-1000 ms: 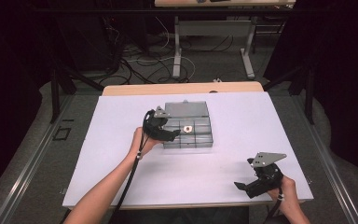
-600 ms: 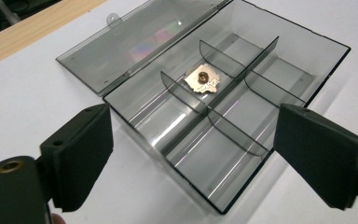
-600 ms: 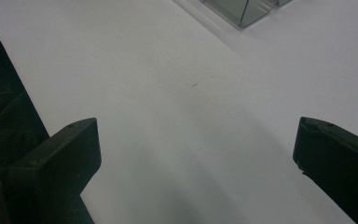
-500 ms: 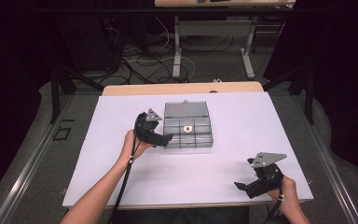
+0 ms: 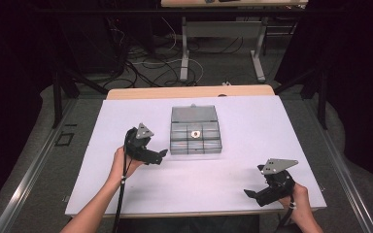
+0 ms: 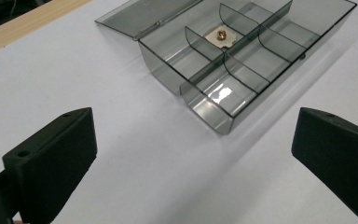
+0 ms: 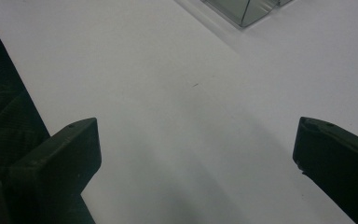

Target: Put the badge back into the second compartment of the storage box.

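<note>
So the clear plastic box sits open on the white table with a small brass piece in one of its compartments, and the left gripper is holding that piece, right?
Not quite. The left gripper holds nothing: the left gripper view shows its jaws wide apart over the white table. The brass piece lies in a compartment of the open box, as you said.

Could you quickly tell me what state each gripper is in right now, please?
Left gripper: open, jaws have just been opening, nothing between them.
Right gripper: open, holding nothing.
</note>
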Demonstrator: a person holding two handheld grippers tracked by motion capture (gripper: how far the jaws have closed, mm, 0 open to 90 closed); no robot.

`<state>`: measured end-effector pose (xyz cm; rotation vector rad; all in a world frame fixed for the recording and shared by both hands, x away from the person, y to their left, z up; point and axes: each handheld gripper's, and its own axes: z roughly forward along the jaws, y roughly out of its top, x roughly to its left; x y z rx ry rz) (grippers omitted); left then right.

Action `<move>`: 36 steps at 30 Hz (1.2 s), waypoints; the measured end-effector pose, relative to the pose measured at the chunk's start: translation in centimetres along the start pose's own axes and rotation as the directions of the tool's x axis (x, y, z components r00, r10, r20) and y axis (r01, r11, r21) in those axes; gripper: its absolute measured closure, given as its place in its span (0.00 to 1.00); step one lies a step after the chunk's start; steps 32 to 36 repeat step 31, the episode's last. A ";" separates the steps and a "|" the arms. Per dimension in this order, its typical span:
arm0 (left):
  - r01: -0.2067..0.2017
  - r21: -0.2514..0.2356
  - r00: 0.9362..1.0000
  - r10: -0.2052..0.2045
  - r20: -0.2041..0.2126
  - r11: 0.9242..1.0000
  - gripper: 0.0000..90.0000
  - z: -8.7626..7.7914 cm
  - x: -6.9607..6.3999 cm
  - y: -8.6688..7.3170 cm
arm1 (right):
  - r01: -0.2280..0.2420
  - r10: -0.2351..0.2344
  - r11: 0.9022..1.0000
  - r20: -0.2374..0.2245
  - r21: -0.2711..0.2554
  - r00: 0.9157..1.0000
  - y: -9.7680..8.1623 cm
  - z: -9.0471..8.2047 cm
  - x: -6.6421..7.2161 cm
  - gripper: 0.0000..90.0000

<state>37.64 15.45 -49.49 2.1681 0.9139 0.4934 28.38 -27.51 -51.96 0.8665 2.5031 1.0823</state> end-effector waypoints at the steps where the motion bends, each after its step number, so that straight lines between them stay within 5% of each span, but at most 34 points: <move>1: 0.001 0.011 1.000 -0.001 0.001 1.000 0.00 -0.3 -0.1 -0.3 | -0.001 0.001 1.000 -0.002 0.000 1.000 0.0 0.0 0.0 0.01; 11: 0.000 0.012 0.999 0.001 -0.044 1.000 0.00 -3.1 0.4 -3.7 | 0.000 0.000 1.000 -0.004 0.012 1.000 0.0 -0.1 0.0 0.01; 26: 0.030 0.016 0.998 -0.029 -0.052 0.999 0.00 -6.0 -0.4 -8.0 | 0.011 -0.011 1.000 -0.002 0.011 1.000 0.0 0.0 -0.1 0.01; 36: 0.040 0.002 0.998 -0.040 -0.047 0.999 0.00 -6.9 -1.1 -9.1 | 0.009 -0.009 1.000 0.002 0.008 1.000 0.0 0.0 -0.1 0.01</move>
